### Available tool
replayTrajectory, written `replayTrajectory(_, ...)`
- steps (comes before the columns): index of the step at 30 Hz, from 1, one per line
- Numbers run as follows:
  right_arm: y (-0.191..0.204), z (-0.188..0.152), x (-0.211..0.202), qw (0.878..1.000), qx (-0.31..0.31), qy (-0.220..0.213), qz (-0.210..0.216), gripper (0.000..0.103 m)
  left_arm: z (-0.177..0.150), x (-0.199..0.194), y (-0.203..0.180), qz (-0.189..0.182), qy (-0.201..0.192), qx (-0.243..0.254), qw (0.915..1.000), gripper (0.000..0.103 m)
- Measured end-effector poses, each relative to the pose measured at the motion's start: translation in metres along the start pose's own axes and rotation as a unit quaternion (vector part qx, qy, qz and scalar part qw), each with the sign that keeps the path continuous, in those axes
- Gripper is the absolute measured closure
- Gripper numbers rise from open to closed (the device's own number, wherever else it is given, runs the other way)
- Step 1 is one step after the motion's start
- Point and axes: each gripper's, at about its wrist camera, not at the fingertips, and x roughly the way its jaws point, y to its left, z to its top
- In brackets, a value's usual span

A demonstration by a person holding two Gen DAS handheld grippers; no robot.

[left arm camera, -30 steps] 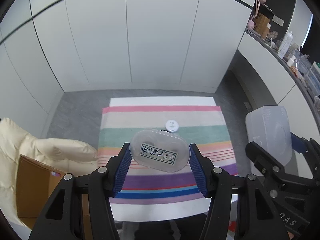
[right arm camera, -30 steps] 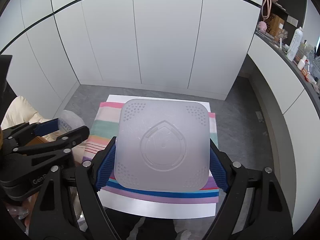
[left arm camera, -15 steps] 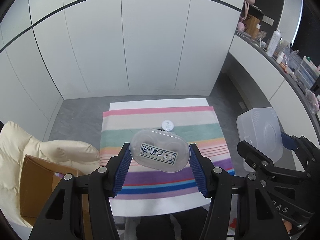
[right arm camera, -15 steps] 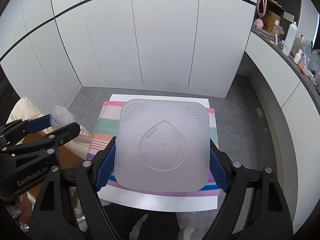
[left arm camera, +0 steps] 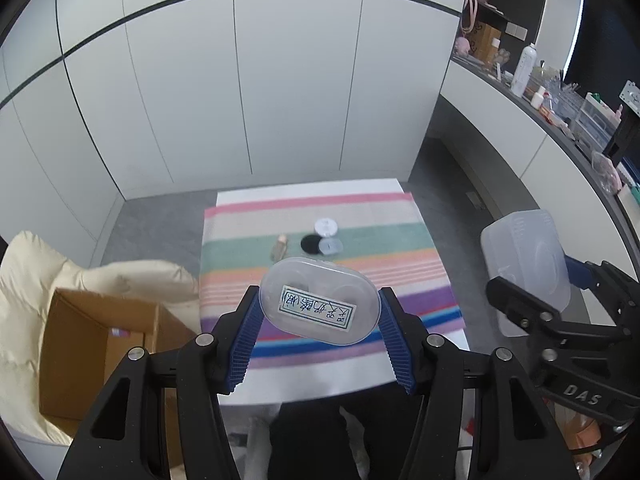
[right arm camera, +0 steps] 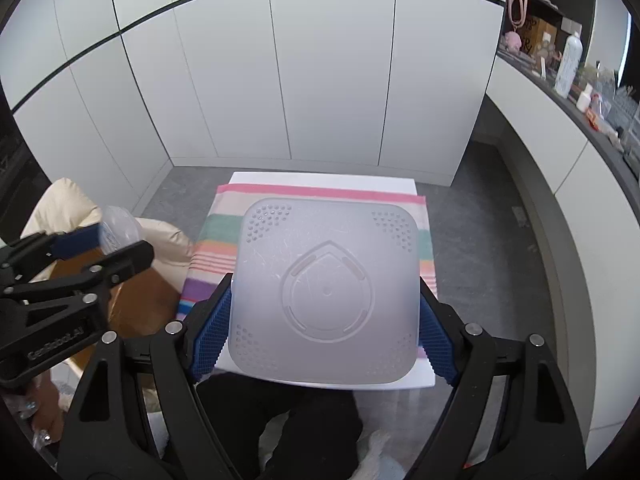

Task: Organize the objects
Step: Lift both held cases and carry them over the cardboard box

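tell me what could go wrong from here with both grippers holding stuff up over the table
1. The left gripper pinches the oval clear case only at its rounded ends; it could squirt out and fall onto the small items on the striped cloth.
2. The square translucent lid in the right gripper fills that camera's view, hiding most of the cloth below, so lowering it blind might knock those items.

Both grippers have risen, so the striped cloth [left arm camera: 320, 248] looks smaller and farther below. In the left wrist view that lift has uncovered three more small things on the cloth beside the white round cap [left arm camera: 326, 226]: a black disc [left arm camera: 310, 243], a pale blue lid [left arm camera: 331, 245] and a beige tube [left arm camera: 280, 246] (all at about 12 o'clock from the oval clear case [left arm camera: 318, 306]). The cardboard box [left arm camera: 92, 356] at 9 o'clock shows more of itself.
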Motion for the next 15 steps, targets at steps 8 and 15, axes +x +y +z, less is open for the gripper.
replayTrajectory(8,-0.003,-0.044,-0.024,1.000,0.018,-0.005,-0.001,0.019,-0.031,-0.022,0.008,-0.001,-0.008,-0.018,0.9998,0.044)
replayTrajectory(15,-0.010,-0.081,-0.039,1.000,0.009,0.012,-0.013,0.019,-0.061,-0.044,0.013,0.018,-0.024,-0.034,0.9990,0.044)
